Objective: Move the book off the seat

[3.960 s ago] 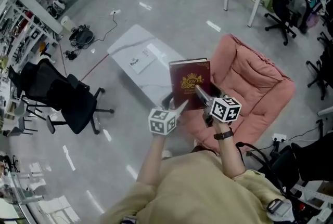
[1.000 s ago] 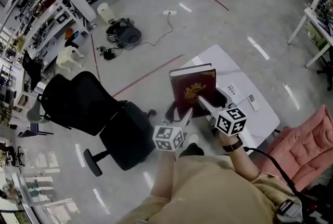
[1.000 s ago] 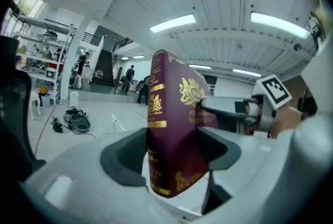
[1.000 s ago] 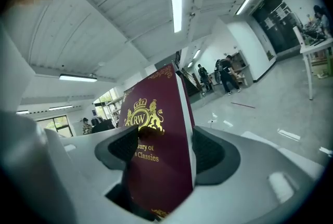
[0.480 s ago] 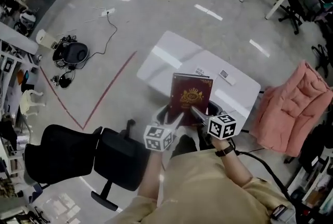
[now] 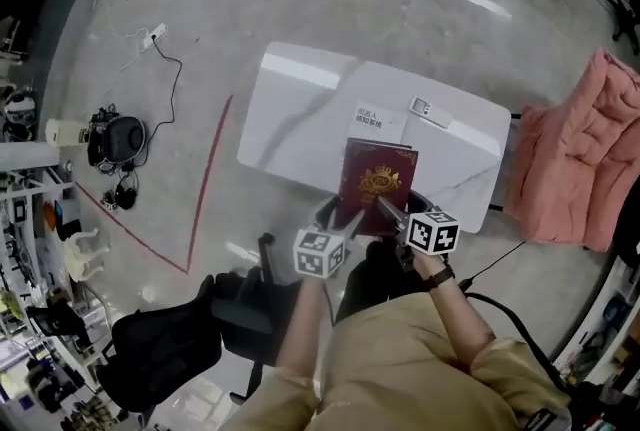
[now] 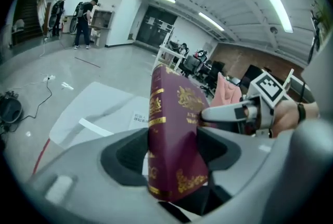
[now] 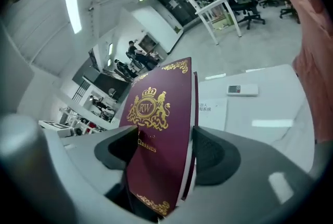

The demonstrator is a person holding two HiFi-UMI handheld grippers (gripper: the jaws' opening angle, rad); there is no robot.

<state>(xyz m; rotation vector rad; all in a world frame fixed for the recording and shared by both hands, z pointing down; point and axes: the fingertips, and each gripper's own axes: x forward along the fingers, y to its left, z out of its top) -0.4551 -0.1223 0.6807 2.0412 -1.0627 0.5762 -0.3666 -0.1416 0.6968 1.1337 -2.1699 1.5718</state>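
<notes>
**Book** (image 6: 377,177): dark red hardback with a gilt crest. We find it upright in the air, pinched by both claws. It hangs over the near edge of the table (image 6: 300,109), well apart from the seat (image 6: 580,159).

**Left claw** (image 7: 171,153): we log its jaws pressed on the book's lower spine end, one pad on each cover. Only its own view gives us the gilt-banded spine.

**Right claw** (image 8: 161,154): its jaws are clamped across the book's lower edge, one pad on the front cover and the other at the page side. Only its own view gives us the crest square-on and the white page block. From the left claw's view we also see one of its fingers lying on the front cover.

**On the table, beyond both claws:** paper (image 8: 212,111) and remote (image 8: 242,90), lying flat past the book. The left claw's view shows us the paper but not the remote.

**Right of the right claw:** the pink seat, beside the table's end.

**Head view only:** chair (image 6: 170,339), left of and behind the left claw, and a red line (image 6: 205,174) on the floor.
</notes>
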